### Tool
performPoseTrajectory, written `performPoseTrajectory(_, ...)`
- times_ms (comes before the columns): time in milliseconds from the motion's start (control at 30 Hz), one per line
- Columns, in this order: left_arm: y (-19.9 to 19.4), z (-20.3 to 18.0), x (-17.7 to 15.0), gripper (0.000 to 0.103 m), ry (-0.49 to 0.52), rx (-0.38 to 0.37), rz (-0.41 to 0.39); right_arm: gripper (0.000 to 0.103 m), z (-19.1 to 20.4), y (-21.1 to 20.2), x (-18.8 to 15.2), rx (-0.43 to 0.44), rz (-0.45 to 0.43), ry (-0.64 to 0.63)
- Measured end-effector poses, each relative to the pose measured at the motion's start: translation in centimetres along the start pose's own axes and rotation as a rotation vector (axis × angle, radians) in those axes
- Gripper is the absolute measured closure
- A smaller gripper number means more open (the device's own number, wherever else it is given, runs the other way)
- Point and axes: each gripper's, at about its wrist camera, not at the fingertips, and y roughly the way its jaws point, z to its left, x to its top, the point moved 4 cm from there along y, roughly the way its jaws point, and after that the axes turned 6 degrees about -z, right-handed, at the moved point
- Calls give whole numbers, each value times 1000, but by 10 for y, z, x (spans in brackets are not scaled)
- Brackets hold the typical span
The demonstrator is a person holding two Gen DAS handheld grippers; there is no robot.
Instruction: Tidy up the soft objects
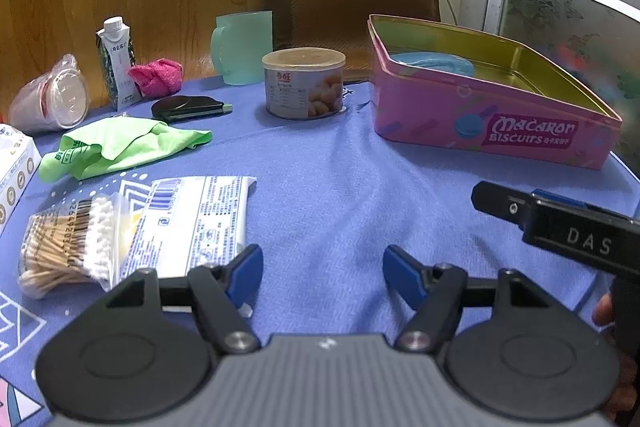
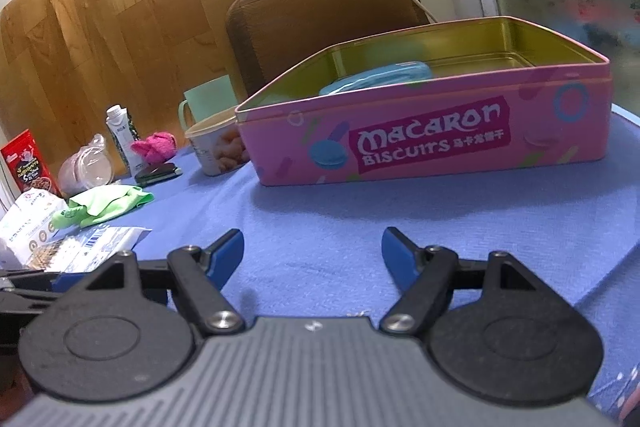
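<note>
Blue woven tablecloth (image 1: 340, 179). Pink rectangular tin (image 1: 492, 115), lid off, gold inside, holds a light-blue soft item (image 1: 434, 63). Crumpled green cloth (image 1: 120, 147) (far left), fuzzy pink cloth (image 1: 157, 77) behind. Left gripper (image 1: 322, 275) and right gripper (image 2: 312, 255): jaws apart, empty.

A bare stretch of blue tablecloth (image 1: 320, 179) lies ahead of both grippers as far as the pink biscuit tin (image 1: 472, 115), which blocks the right side. The snack can (image 1: 304, 83) stands just left of the tin. The wipes packet (image 1: 200, 215), cotton swabs (image 1: 68, 247) and green cloth (image 1: 120, 147) crowd the left.
</note>
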Motion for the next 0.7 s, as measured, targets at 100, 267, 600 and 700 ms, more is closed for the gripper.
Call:
performPoseTrajectory(100,-1,0,-1,33,4,-5,-4,25,-2,0,0,-10,-3,9)
performPoseTrajectory(267,-2,0,-2,32,14,-7,-10,25,0,0,0,-22,-5,7)
performPoseTrajectory(600,-3,-1,-3,29,25,-6,-10,25,-4,-4,-1,-47,-28,45)
performPoseTrajectory(700,-3,-1,-4,28,27,-5,-9,25,-5,-4,-1,-47,-28,49)
